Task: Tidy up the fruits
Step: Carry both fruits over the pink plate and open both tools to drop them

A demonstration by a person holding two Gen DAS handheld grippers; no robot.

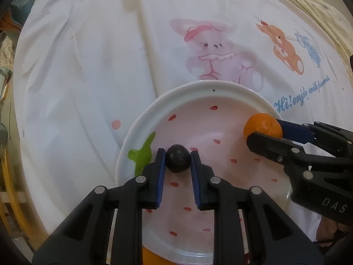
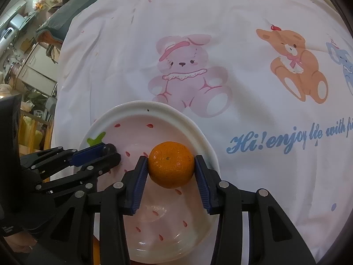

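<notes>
Most of both views is taken up by a white cloth (image 2: 136, 50) printed with cartoon bears, creased in long folds and draped over the tabletop; its left edge drops away toward cluttered room furniture, blurred in the distance. Beyond the plate (image 1: 198, 86) the cloth lies bare up to its far edge. That shallow white plate, pink inside with red seed marks and a green leaf, sits on the near part of the cloth. Over the plate's right rim the right gripper (image 2: 171, 165) clamps an orange (image 2: 170, 164) between its blue pads. Over the plate's left half, the left gripper (image 1: 177, 161) is closed narrowly on a small dark round fruit (image 1: 177, 161).
</notes>
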